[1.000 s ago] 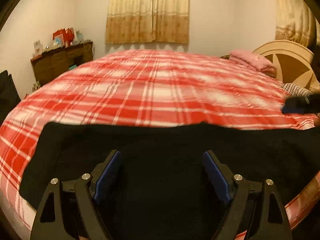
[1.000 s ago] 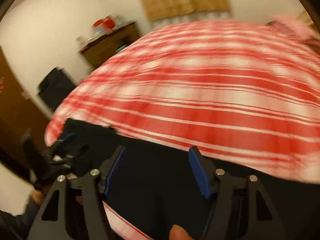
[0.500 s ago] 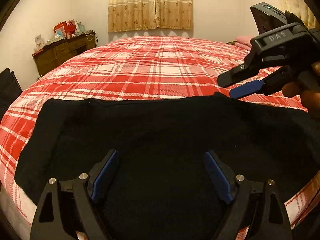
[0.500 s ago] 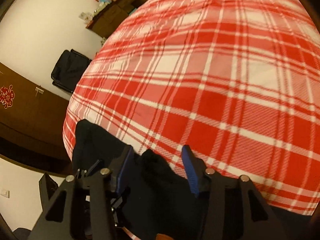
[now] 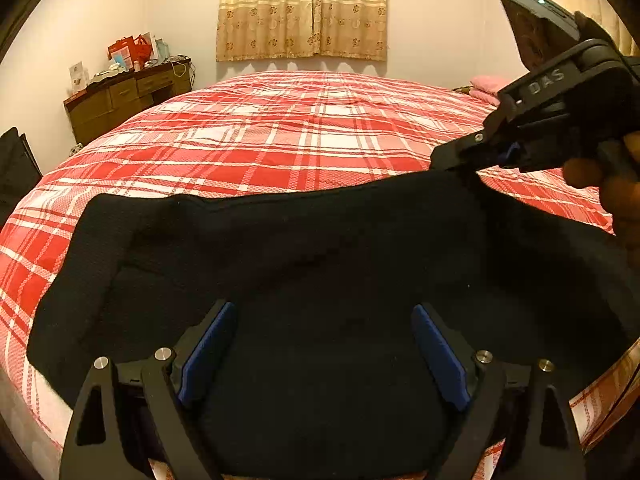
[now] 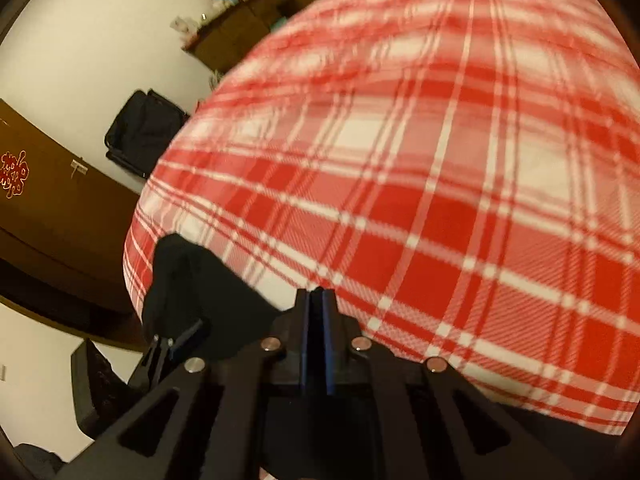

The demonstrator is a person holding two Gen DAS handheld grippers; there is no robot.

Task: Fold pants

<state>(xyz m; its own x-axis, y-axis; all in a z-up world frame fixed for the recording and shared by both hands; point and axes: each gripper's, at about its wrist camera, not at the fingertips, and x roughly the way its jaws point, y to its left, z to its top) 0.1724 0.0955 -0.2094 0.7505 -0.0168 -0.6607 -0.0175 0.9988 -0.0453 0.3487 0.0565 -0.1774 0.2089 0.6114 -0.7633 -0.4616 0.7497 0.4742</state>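
Black pants [image 5: 320, 264] spread across the near edge of the plaid bed [image 5: 304, 140]. Your right gripper [image 6: 316, 300] pinches their far edge; your left gripper [image 5: 320, 352] hangs spread above them, holding nothing. Lift evenly, keeping the pinched edge taut as you fold.

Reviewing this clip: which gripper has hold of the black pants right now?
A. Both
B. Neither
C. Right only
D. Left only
C: the right gripper has its jaws shut on the far edge of the black pants, lifting it, while the left gripper hovers over them with jaws wide apart.
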